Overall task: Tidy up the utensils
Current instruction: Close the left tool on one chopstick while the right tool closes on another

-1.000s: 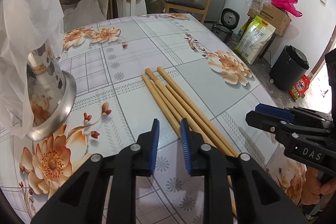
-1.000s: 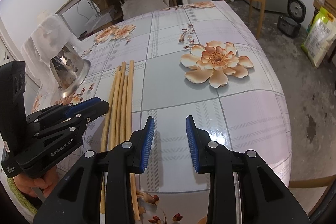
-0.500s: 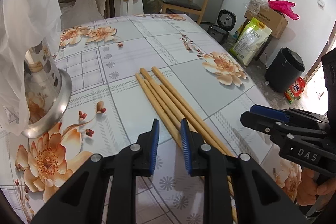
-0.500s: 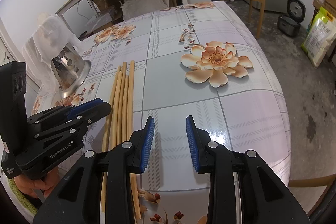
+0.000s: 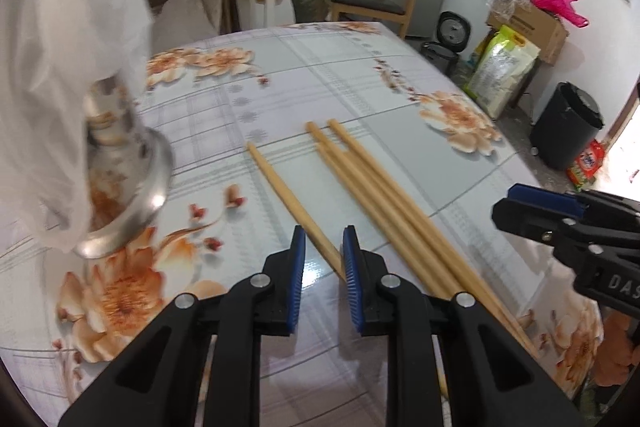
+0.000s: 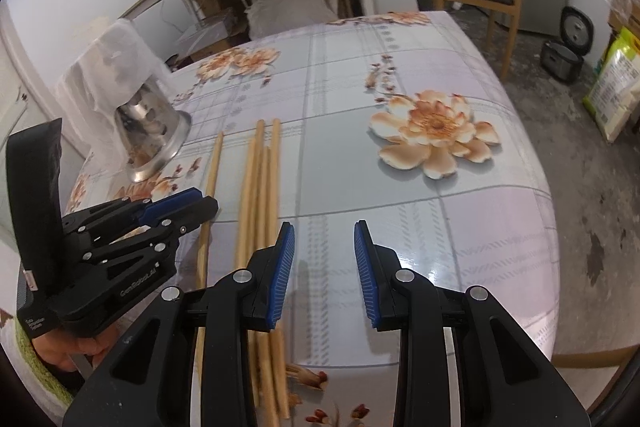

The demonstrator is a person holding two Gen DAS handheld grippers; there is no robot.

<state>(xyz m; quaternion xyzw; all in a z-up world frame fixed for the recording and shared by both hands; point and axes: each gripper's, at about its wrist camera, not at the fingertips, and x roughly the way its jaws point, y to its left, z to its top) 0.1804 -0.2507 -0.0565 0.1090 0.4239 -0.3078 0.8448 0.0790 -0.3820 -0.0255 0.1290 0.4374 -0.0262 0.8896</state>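
Several long wooden chopsticks (image 5: 380, 187) lie in a bundle on the flowered table (image 5: 320, 75). One chopstick (image 5: 280, 183) lies apart to the left of the bundle. Its near end runs between the jaws of my left gripper (image 5: 323, 255), which are closing; it touches the right pad and a gap shows on its left. My right gripper (image 6: 324, 251) hovers low beside the bundle (image 6: 260, 179), closing with nothing between its jaws. Its left finger overlaps the bundle's near part. A steel utensil holder (image 5: 120, 163), draped with a white plastic bag (image 5: 60, 47), stands at the left.
The table's edge curves away on the right (image 6: 552, 227). Beyond it are a wooden chair (image 5: 372, 3), a rice cooker (image 5: 452, 31), a sack (image 5: 504, 67) and a black bin (image 5: 568, 123). A person's hand (image 6: 76, 351) holds the left gripper.
One chopstick has slid left out of the bundle and now lies between my left gripper's jaws, which have narrowed a little. The right gripper has hardly moved.
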